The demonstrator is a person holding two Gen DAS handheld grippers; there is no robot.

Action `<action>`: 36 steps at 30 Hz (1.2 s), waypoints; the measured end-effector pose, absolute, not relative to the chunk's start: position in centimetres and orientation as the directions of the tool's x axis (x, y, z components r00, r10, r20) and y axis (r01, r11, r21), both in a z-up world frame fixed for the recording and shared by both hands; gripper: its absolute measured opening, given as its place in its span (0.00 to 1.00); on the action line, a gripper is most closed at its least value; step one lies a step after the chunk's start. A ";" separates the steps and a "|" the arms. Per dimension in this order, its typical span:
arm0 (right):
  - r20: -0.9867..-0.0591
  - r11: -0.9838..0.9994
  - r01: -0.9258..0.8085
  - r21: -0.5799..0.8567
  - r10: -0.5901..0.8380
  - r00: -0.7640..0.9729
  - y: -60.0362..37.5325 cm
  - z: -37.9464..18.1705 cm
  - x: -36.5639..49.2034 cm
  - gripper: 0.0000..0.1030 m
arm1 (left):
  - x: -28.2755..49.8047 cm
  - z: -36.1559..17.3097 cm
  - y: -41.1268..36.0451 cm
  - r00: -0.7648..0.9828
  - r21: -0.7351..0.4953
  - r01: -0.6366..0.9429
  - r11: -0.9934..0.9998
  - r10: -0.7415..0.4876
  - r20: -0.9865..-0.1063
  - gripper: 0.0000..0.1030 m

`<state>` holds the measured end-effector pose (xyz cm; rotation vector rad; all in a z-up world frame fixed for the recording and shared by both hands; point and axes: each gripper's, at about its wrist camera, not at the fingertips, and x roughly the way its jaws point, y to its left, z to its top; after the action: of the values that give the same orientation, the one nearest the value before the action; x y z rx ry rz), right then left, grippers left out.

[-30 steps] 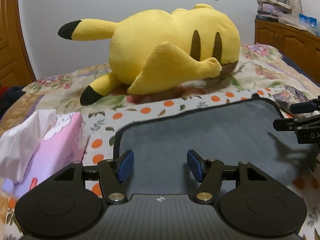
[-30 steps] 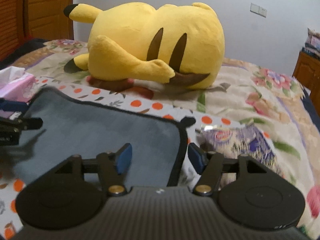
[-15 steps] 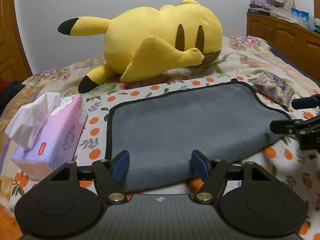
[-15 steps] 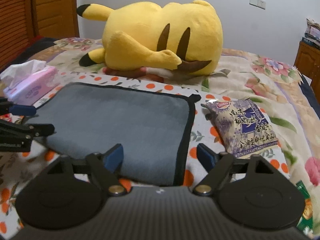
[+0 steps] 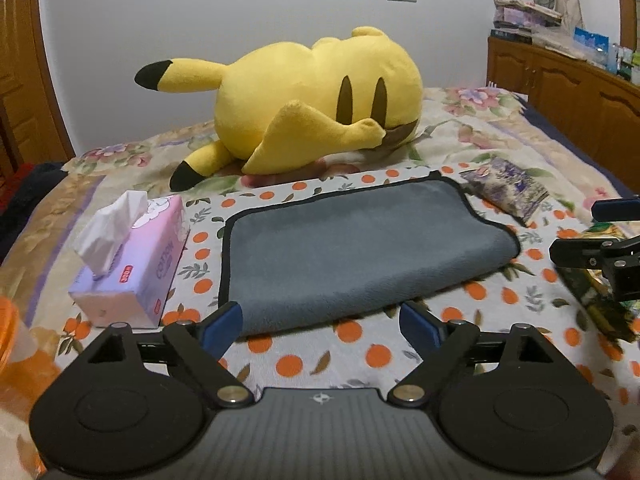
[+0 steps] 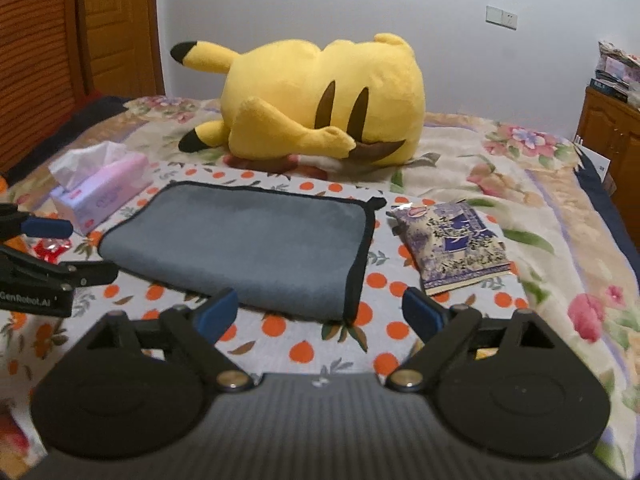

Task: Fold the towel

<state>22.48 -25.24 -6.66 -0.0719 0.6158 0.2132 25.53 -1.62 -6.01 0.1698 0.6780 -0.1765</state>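
Two grippers, left (image 5: 320, 322) and right (image 6: 318, 312), hover just short of towel (image 5: 352, 252), jaws spread wide, holding nothing. Towel lies flat on bed (image 6: 540, 200), apparently folded once (rounded fold nearest). For next fold: pinch both layers at corners, lift evenly.

Around the folded grey black-edged towel (image 5: 360, 248), bare orange-dotted cloth (image 5: 352, 348) lay in front; a pink tissue box (image 5: 136, 264) stood left, a purple snack packet (image 6: 452, 248) right, a yellow plush toy (image 5: 312, 100) behind.
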 end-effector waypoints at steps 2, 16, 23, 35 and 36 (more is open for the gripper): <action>-0.574 0.976 -0.218 0.000 0.178 0.800 -25.4 -6.1 21.6 0.86 | 24.6 -5.5 -1.8 0.770 0.105 0.215 0.971 -0.102 -0.629 0.88; -0.539 0.980 -0.197 0.036 0.185 0.821 -26.1 -3.3 16.0 0.96 | 18.8 -1.8 -2.2 0.785 0.114 0.218 0.969 -0.104 -0.610 0.98; -0.546 0.979 -0.197 0.044 0.189 0.816 -26.3 -3.0 14.2 1.00 | 16.4 -0.8 -2.0 0.794 0.101 0.201 0.974 -0.102 -0.599 1.00; -0.527 0.983 -0.174 0.050 0.174 0.832 -27.0 -1.6 11.3 1.00 | 13.3 0.9 -2.0 0.800 0.115 0.178 0.977 -0.075 -0.596 1.00; -0.524 0.983 -0.176 0.049 0.175 0.833 -27.0 -1.6 11.0 1.00 | 13.0 1.0 -1.9 0.801 0.116 0.171 0.978 -0.070 -0.594 1.00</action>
<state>11.04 -27.00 -1.55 -0.0009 0.5553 0.1860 13.00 -1.94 1.05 0.1668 0.6291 -0.1296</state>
